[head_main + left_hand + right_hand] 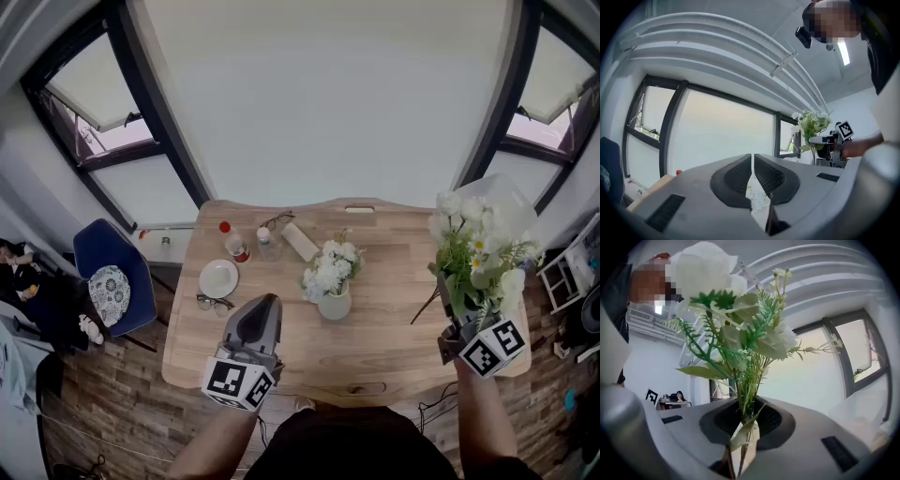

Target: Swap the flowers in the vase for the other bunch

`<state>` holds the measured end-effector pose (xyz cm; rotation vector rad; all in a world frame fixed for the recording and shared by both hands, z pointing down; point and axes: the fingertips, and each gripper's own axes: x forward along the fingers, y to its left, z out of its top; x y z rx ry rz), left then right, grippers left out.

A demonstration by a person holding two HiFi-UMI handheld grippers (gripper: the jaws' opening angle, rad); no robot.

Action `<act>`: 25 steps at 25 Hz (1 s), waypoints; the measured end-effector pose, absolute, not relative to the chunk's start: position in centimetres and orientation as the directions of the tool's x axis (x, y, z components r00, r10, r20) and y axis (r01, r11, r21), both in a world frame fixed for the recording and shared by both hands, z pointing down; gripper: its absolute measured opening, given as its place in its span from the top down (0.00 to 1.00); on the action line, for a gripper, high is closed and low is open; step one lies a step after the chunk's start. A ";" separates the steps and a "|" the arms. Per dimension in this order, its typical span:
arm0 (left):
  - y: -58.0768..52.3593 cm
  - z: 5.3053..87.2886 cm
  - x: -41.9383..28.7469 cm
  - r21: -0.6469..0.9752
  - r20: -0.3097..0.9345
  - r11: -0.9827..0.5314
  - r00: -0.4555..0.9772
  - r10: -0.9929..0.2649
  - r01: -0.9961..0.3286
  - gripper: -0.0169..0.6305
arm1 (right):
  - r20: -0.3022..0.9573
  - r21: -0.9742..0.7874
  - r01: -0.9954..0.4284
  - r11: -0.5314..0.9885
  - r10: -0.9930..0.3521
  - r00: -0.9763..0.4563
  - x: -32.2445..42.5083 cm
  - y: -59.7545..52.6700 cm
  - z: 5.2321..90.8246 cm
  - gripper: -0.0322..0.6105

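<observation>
White bunch point(476, 253) stands upright in right gripper point(464, 328), jaws clamped; left gripper point(265, 302) level, jaws closed.

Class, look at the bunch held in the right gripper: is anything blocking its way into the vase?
Yes. The vase still holds its white flowers, filling its mouth; they must come out first. Nothing else visibly lies between the bunch and it.
</observation>
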<state>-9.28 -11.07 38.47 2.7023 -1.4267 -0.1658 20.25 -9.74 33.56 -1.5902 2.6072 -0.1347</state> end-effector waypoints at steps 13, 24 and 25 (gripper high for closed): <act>-12.3 39.6 -6.9 0.106 -0.027 -0.599 0.600 -0.800 -0.794 0.95 | -0.021 -0.136 -0.870 0.475 -0.879 -0.477 20.0 -10.4 34.3 0.81; -13.6 42.4 -3.1 0.033 0.007 -0.706 0.706 -0.708 -0.708 0.73 | -0.001 -0.137 -0.884 0.446 -0.893 -0.451 20.6 -11.4 35.0 0.81; -13.6 42.7 -2.9 0.033 0.001 -0.710 0.710 -0.704 -0.704 0.73 | 0.003 -0.141 -0.885 0.445 -0.893 -0.449 20.7 -11.5 35.3 0.81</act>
